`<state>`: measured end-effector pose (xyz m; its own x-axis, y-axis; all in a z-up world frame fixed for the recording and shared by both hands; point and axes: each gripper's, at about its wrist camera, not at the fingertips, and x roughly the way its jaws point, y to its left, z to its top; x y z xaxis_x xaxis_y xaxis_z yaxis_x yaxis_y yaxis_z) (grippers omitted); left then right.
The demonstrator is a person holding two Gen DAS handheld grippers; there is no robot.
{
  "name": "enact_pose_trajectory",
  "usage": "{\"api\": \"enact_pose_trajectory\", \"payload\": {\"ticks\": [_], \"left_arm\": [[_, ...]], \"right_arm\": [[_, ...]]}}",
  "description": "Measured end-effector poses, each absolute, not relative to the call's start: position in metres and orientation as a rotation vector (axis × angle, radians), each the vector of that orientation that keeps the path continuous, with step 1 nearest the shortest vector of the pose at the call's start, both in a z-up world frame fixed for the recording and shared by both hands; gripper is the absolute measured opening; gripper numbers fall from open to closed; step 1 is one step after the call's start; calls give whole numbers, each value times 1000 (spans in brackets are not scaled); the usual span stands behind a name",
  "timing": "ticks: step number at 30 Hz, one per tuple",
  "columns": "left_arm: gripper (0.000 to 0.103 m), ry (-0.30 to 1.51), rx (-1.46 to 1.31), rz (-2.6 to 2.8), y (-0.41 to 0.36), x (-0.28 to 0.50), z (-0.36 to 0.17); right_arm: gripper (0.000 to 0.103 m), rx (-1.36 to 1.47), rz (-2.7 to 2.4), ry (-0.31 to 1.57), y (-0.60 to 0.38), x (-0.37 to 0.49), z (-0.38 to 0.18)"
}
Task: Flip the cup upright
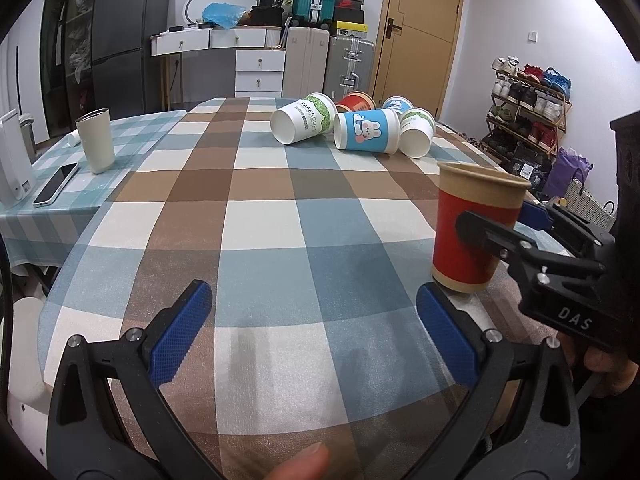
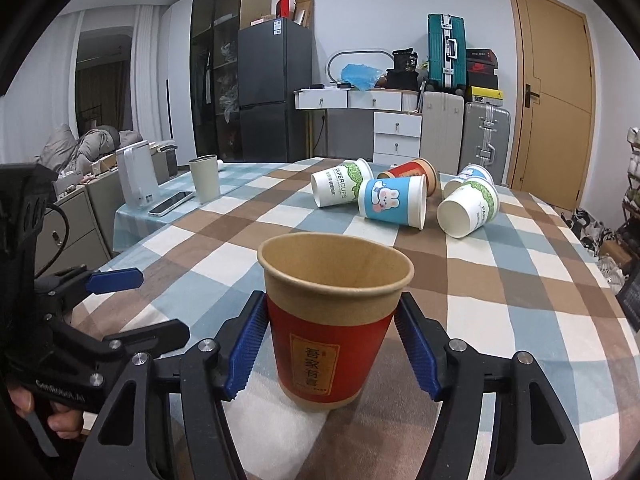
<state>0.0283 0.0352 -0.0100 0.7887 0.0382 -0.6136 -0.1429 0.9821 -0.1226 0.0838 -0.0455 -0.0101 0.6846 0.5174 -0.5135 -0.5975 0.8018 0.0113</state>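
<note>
A red and brown paper cup (image 2: pixel 334 320) stands upright on the checked tablecloth, mouth up. My right gripper (image 2: pixel 332 344) is shut on the red cup, one blue pad on each side just below the rim. The cup also shows in the left wrist view (image 1: pixel 474 226), with the right gripper (image 1: pixel 492 224) around it. My left gripper (image 1: pixel 312 334) is open and empty over the cloth, to the left of the cup. It shows at the left of the right wrist view (image 2: pixel 140 304). Several paper cups lie on their sides at the far end (image 1: pixel 352 126) (image 2: pixel 396 198).
A white tumbler (image 1: pixel 96 140) and a phone (image 1: pixel 56 184) sit on the left side table, next to a white appliance (image 1: pixel 10 160). The table (image 1: pixel 480 152) drops off at its right edge. A shoe rack (image 1: pixel 528 112) stands beyond.
</note>
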Motion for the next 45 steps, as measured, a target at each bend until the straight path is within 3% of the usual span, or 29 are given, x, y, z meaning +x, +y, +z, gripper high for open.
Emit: {"api": "enact_pose_trajectory", "payload": {"ticks": [10, 14, 19, 23, 45], "left_arm": [[102, 653, -163, 95, 35, 29, -9], [102, 647, -160, 87, 32, 30, -9], [102, 636, -152, 75, 28, 29, -8], [102, 623, -141, 64, 25, 28, -8], [102, 534, -94, 10, 9, 17, -5]], "right_arm": [[67, -151, 655, 545, -54, 78, -16], [80, -148, 654, 537, -57, 77, -14], [88, -140, 657, 508, -67, 73, -7], [103, -94, 676, 478, -82, 69, -2], [103, -22, 713, 353, -125, 49, -4]]}}
